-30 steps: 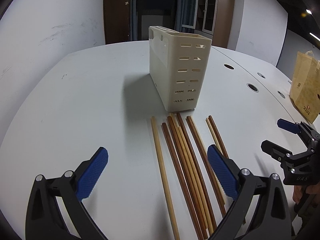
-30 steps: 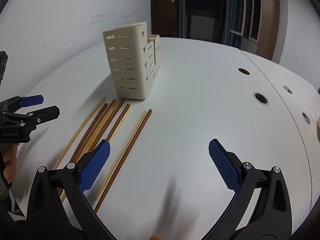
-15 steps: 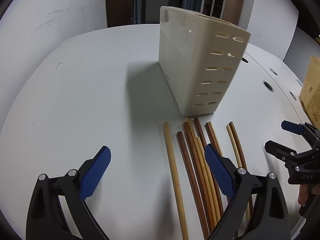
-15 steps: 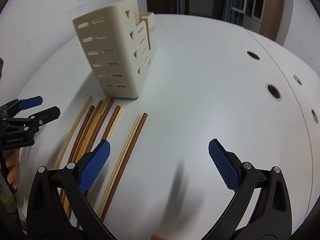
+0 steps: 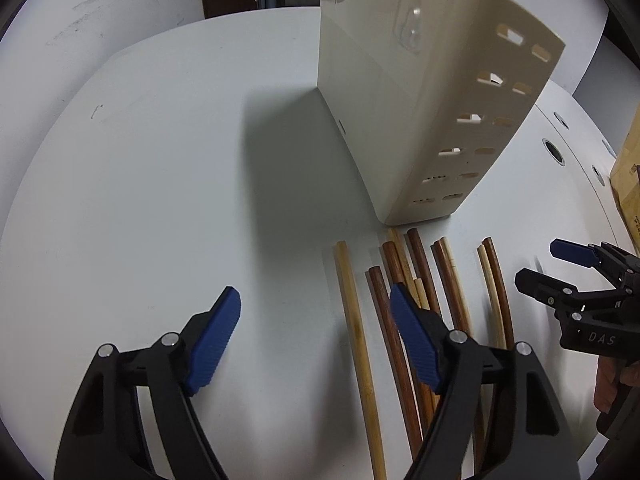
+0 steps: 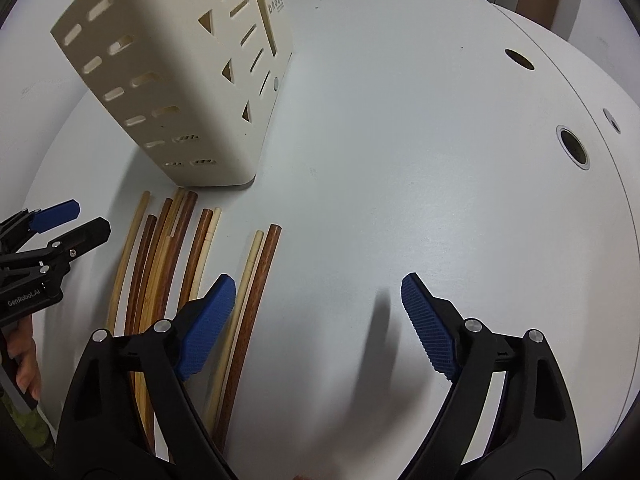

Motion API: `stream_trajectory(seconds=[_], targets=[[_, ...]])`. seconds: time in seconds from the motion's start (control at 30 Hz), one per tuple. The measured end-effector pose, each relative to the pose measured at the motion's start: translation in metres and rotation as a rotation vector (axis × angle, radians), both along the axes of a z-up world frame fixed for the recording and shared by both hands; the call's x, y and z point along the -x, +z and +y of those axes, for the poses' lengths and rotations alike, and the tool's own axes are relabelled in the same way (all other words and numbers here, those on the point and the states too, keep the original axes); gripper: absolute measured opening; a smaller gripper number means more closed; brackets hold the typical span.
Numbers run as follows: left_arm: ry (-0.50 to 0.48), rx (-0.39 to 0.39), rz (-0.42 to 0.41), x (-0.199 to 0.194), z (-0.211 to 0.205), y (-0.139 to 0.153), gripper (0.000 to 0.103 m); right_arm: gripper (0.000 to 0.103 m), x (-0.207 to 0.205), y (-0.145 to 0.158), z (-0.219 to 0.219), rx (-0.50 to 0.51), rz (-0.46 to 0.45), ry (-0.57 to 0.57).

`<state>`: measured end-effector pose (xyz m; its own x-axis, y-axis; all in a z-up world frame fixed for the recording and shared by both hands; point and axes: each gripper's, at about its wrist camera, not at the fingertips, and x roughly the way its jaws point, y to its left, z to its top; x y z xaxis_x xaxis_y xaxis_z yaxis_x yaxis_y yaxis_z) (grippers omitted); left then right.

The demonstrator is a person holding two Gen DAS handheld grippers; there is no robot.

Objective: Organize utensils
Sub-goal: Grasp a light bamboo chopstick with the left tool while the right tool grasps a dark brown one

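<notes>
Two grippers over white bench (image 5: 160, 168): left gripper (image 5: 314, 340) and right gripper (image 6: 318, 320), jaws released, just been closing, grasping nothing. Chopsticks (image 6: 168, 264) flat on bench beneath, side by side, ends near cream holder (image 6: 168, 92) standing upright beyond.

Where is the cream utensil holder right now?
The cream utensil holder stands upright on the white table, just beyond the far tips of the chopsticks; in the right wrist view it is upper left.
</notes>
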<state>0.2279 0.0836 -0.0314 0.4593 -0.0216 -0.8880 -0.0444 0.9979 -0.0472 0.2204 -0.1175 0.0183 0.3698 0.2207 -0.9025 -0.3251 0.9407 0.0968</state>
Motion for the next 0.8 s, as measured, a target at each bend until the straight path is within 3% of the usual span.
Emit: stream_trajectory(seconds=[0.23,0.67,0.8], targets=[[-0.004,0.006,0.026,-0.003,-0.004,-0.006,0.060,0.070,-0.003,-0.002,0.013,0.035,0.002,-0.003],[-0.018,-0.012,0.052,0.004,-0.010,-0.007,0.053,0.064,-0.008,-0.011,0.020,0.070,0.003,0.005],[-0.025,-0.029,0.064,0.007,-0.016,-0.004,0.043,0.058,-0.004,-0.010,0.024,0.101,-0.008,0.010]])
